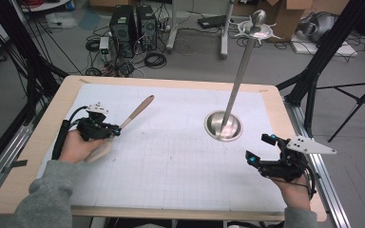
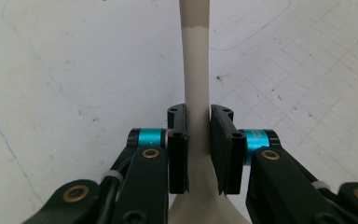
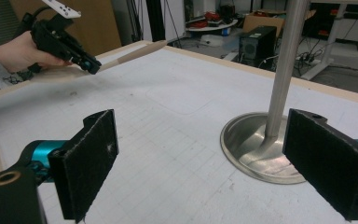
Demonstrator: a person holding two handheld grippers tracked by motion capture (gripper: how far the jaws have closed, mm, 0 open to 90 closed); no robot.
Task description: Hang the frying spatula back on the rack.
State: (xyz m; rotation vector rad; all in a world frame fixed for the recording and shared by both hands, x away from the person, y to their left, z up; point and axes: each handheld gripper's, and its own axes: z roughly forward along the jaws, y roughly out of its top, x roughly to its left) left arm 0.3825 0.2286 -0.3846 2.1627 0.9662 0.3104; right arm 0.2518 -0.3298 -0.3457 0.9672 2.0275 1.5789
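A workshop floor strewn with cables, black computer towers and cardboard boxes is lying beyond a light wooden table (image 1: 43, 142) that is carrying a white gridded mat (image 1: 171, 161); no writing on anything is showing clearly enough to read. On the mat's far right part a tall polished metal stand with a round dished base (image 1: 224, 126) is standing upright. The person's left hand (image 1: 76, 146), in a grey sleeve, is resting low at the table's left side and pointing the left gripper (image 1: 118, 131) toward the far right. Its jaws are clamping tight on the neck of a pale wooden spatula with a long slim handle (image 1: 138, 111): the handle is running out ahead of the pads, slanting up off the mat, while the broad blade is lying back under the gripper by the palm. The right hand (image 1: 294, 194) is holding the right gripper (image 1: 258, 148) near the right edge, aiming it toward the stand, jaws gaping wide with nothing between them.
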